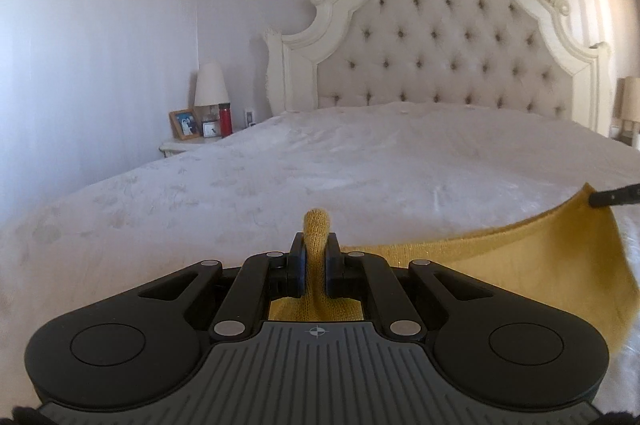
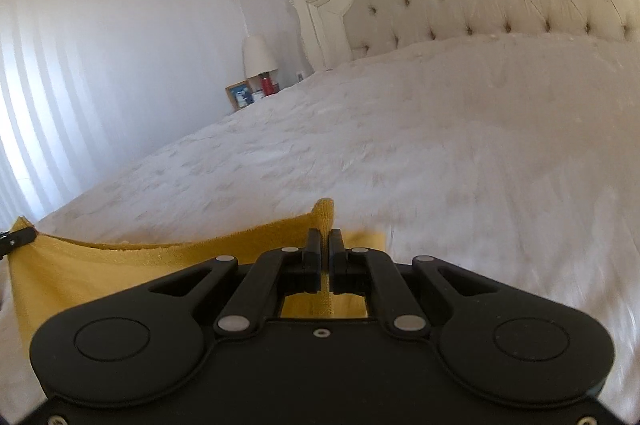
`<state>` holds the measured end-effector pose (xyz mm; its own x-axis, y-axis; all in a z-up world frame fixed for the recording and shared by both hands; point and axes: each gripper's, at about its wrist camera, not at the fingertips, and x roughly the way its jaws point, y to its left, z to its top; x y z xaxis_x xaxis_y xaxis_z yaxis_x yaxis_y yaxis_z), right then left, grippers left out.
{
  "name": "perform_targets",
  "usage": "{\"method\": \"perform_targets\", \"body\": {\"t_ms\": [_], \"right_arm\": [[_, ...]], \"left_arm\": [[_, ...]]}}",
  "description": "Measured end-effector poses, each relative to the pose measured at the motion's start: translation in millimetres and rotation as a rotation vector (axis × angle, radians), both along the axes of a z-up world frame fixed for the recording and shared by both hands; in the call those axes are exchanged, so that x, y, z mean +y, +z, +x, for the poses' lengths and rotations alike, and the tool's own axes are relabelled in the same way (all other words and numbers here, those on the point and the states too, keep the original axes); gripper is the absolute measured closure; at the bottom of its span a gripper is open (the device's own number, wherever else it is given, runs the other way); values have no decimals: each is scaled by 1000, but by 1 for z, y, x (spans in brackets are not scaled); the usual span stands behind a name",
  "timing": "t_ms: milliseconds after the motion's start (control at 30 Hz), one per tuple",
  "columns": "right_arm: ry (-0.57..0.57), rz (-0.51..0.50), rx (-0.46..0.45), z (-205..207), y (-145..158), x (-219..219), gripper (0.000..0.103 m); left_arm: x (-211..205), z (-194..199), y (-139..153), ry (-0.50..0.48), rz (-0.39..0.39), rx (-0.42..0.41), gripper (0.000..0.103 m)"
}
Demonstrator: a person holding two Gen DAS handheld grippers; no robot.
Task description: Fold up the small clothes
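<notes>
A mustard-yellow knit garment (image 1: 540, 265) hangs stretched between my two grippers above the white bedspread (image 1: 320, 161). My left gripper (image 1: 316, 245) is shut on one corner of it, a fold of knit poking up between the pads. The right gripper's tip (image 1: 612, 196) pinches the other corner at the right edge of the left wrist view. In the right wrist view my right gripper (image 2: 325, 239) is shut on a corner of the yellow garment (image 2: 120, 273), whose top edge sags leftward to the left gripper's tip (image 2: 18, 237).
A cream tufted headboard (image 1: 448, 37) stands at the far end of the bed. A nightstand (image 1: 188, 145) at the left carries a lamp (image 1: 211, 85), a red bottle (image 1: 225, 119), a photo frame and a small clock. Another lamp (image 1: 630, 97) stands at the far right.
</notes>
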<state>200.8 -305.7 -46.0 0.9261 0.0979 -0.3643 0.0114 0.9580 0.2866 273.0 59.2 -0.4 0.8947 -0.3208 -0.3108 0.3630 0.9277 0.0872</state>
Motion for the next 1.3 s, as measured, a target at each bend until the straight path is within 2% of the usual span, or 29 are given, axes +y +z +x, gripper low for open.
{"method": "perform_targets", "body": {"t_ms": [100, 267, 433, 467, 500, 533, 600, 633, 667, 700, 733, 767, 800, 867, 1000, 1067, 1200, 1233, 1300], "right_arm": [[-28, -22, 26, 40, -4, -2, 93], [-49, -61, 103, 83, -28, -1, 93], [-49, -120, 210, 107, -59, 6, 92], [-54, -128, 230, 110, -64, 8, 88], [-60, -128, 243, 110, -69, 8, 86], [-66, -120, 246, 110, -71, 5, 84], [-96, -105, 244, 105, -73, 0, 50], [-117, -104, 244, 101, -72, -2, 41], [-129, -103, 243, 98, -70, -4, 28], [-137, -100, 236, 93, -67, -7, 27], [-146, -104, 225, 88, -64, -8, 27], [-156, -109, 216, 85, -58, -10, 23], [-161, -110, 208, 80, -54, -10, 12], [-148, -84, 179, 63, -45, -9, 2], [-92, -89, 151, 34, -34, 11, 1], [-46, -101, 157, 24, -33, 26, 1], [43, -137, 190, 3, -43, 52, 1], [57, -152, 210, -1, -48, 56, 1], [65, -186, 259, -6, -61, 59, 1]], "left_arm": [[-8, 32, -6, 16, 0, 37, 95], [-15, 77, -34, 60, 13, 140, 95], [-15, 105, -70, 121, 81, 241, 91], [-13, 109, -77, 132, 94, 267, 85], [-12, 112, -82, 152, 112, 287, 66], [-10, 114, -86, 175, 131, 300, 57], [-1, 114, -89, 196, 130, 293, 43], [3, 112, -87, 204, 119, 296, 39], [7, 111, -83, 217, 111, 304, 30], [11, 108, -79, 229, 103, 311, 20], [14, 105, -74, 237, 92, 311, 16], [17, 97, -69, 239, 74, 303, 8], [20, 91, -63, 237, 61, 298, 5], [22, 77, -53, 233, 49, 298, 5], [12, 46, -46, 191, 61, 309, 0], [7, 29, -49, 163, 97, 309, 0], [-3, 11, -69, 135, 233, 327, 0], [-2, 11, -76, 142, 253, 348, 0], [8, 8, -86, 159, 244, 403, 0]]}}
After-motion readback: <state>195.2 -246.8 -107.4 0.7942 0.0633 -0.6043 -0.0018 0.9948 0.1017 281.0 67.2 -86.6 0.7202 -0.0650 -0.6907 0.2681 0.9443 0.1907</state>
